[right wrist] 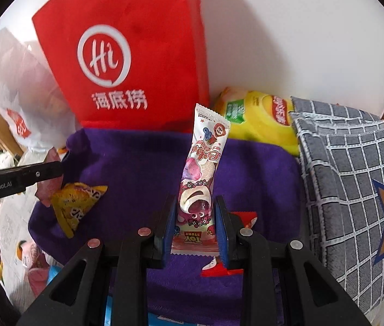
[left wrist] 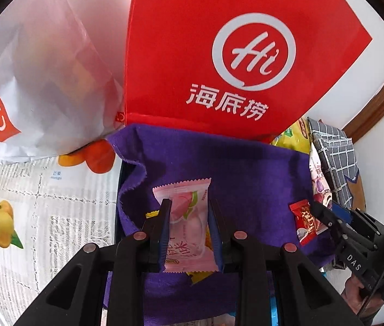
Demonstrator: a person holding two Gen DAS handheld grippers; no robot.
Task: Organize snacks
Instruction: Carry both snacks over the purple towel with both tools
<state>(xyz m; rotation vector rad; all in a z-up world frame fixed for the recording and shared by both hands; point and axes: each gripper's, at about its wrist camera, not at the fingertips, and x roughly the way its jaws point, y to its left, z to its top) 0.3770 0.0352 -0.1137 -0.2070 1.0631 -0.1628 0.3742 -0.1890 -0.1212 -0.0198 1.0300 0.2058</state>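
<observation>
- Snacks first: we hold a pink peach-print packet (left wrist: 185, 225) pinched in the left claw (left wrist: 189, 233), its long axis running along the fingers and its far end pointing toward the red bag (left wrist: 219, 27).
- In the right claw (right wrist: 196, 225) we clamp a long strawberry-bear wafer packet (right wrist: 201, 179), gripped near its lower end, so most of its length stands free beyond the fingers and tilts toward the red bag.
- Both claws are narrow, each closed on its packet, and both hang over the purple cloth (left wrist: 246, 168) that lies in front of the red bag.
- On that cloth we see a small red candy packet (left wrist: 307, 222) to the right-hand side, just beside the right claw's tip as seen from the left wrist, and a yellow packet (right wrist: 75, 203) near the left side, close to the left claw.
- We judge the coming move depends on how each packet meets the cloth: the pink one needs only a short drop, while the long wafer will tip forward on release.
- The red bag stands upright behind the cloth; we cannot see its mouth or contents.
- Left of the red bag a white plastic bag (left wrist: 42, 81) slumps, contents unclear.
- Right of the red bag a yellow chip bag (right wrist: 257, 119) lies beside a grey checked cloth (right wrist: 349, 176).
- Left of the purple cloth the bench (left wrist: 42, 217) is covered by a fruit-print sheet.
</observation>
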